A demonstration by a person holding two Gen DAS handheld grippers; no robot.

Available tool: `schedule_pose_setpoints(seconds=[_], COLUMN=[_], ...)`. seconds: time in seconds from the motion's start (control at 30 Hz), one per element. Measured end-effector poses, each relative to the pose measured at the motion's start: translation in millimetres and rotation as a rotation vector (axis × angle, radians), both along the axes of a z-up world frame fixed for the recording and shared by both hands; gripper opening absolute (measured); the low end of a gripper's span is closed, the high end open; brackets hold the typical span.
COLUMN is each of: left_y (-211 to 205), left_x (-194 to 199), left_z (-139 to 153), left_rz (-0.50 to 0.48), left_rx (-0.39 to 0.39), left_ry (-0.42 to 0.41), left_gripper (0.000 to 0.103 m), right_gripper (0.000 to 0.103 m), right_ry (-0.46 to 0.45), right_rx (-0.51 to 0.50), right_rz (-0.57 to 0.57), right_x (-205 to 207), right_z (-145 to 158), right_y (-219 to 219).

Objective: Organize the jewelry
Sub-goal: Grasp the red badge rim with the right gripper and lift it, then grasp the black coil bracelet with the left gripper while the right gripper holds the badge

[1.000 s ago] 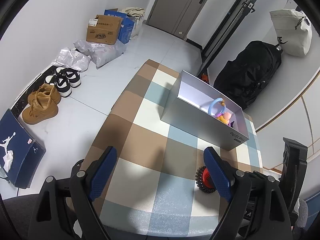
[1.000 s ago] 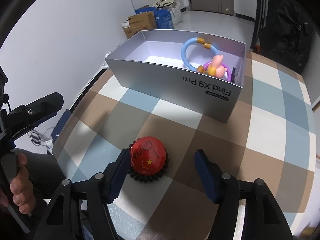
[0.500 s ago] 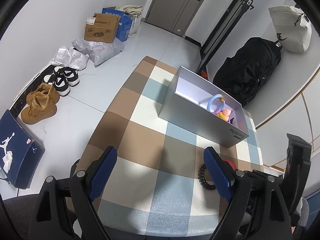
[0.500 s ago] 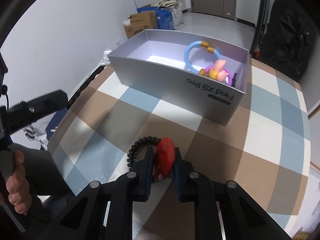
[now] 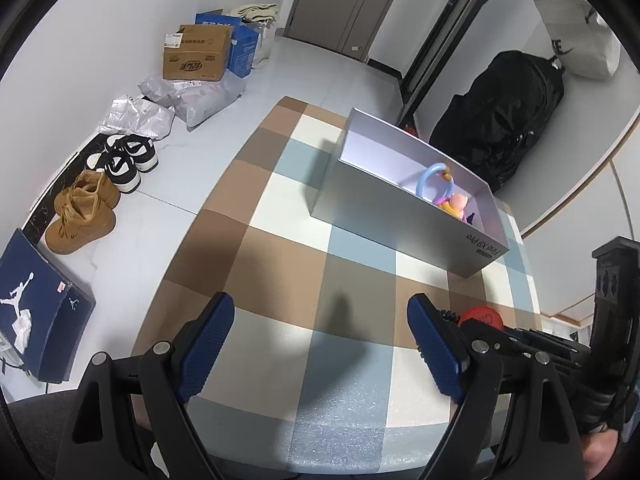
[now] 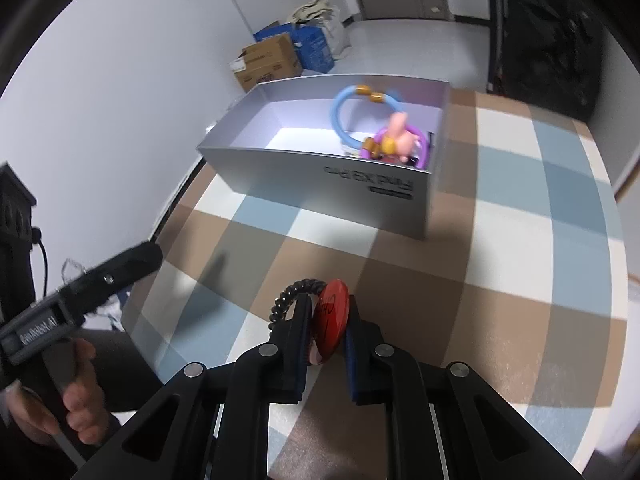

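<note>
A red round badge point(image 6: 332, 318) fixed to a black coiled band point(image 6: 288, 294) stands on edge between the pads of my right gripper point(image 6: 328, 306). The jaws are closing and pressing on the badge, just above the checked tablecloth point(image 6: 500, 280). Beyond it sits an open silver box point(image 6: 320, 176) holding a blue ring point(image 6: 344, 116) and a pink figure point(image 6: 394, 140). My left gripper point(image 5: 322, 312) hangs open over the cloth with nothing between its fingers. In that view the badge point(image 5: 480, 314) peeks out behind its right finger, and the box point(image 5: 400, 224) lies ahead.
A hand point(image 6: 80, 396) holds the left gripper's handle at the table's left edge. On the floor to the left are shoes point(image 5: 80, 216), a cardboard box point(image 5: 196, 54) and a blue shoebox point(image 5: 36, 312). A black backpack point(image 5: 504, 116) leans behind the table.
The right gripper's jaws closed on the red badge, tipping it from flat onto its edge with the coil band hanging off to the left. The left gripper stayed open and barely moved.
</note>
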State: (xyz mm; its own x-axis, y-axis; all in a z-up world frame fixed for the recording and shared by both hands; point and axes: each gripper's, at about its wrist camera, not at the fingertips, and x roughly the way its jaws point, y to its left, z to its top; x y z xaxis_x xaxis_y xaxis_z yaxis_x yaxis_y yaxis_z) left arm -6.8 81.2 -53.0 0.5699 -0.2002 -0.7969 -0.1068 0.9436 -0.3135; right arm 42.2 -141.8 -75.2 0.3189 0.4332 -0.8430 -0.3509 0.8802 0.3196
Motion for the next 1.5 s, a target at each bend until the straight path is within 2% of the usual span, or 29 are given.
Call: schedule_pose_setpoints(seconds=[0.1,0.33,0.4,0.47,0.7,0.97,1.1,1.43,1.5], left_y=[-5.6,-14.3,-18.5,-24.4,-57.5,-82.9,-94.2,-121.3,-119.3], left_x=[0.5,1.7,2.1,2.4,2.4,7.5,9.8,0.9,-0.8], left_z=[-1.7,-4.4,-4.9,-5.5,-4.8,-14.1,-19.6,-24.5,-24.4], left_rz=[-0.013,-0.03,-0.035,-0.05,-0.169,-0.264,-0.275,-0.333,-0.339], left_rx=[0.023,0.042,0.045,0.056,0.094,0.06,0.101,0.311,0.305], left_ry=[0.004,0.016,0.018,0.019,0.014,0.07,0.09,0.067,0.068], left_gripper=[0.085,0.085,0.085,0.085,0.085,0.085,0.085,0.085,0.082], right_gripper=[0.014,0.014,0.009,0.006,0.006,0.006,0.006,0.006,0.006], right_ry=[0.045,0.062,0.069,0.061,0.013,-0.016,-0.031,-0.031,-0.032], right_rx=[0.019,0.042,0.068,0.072,0.083,0.125,0.156,0.173,0.174], right_rz=[-0.026,-0.045,-0.05,-0.053,-0.066,-0.114,-0.131,-0.138,-0.14], right_x=[2.3,-0.5,-1.3,-2.1,-5.7,-6.5,-7.0,-8.4,-7.8], right_z=[-7.4,-3.8,-2.3,-0.1,12.8,25.1,31.5,35.7,35.8], right_y=[-8.9,-19.9,-24.0,-26.2,-40.8,-60.7,-70.4,-78.0,-78.5])
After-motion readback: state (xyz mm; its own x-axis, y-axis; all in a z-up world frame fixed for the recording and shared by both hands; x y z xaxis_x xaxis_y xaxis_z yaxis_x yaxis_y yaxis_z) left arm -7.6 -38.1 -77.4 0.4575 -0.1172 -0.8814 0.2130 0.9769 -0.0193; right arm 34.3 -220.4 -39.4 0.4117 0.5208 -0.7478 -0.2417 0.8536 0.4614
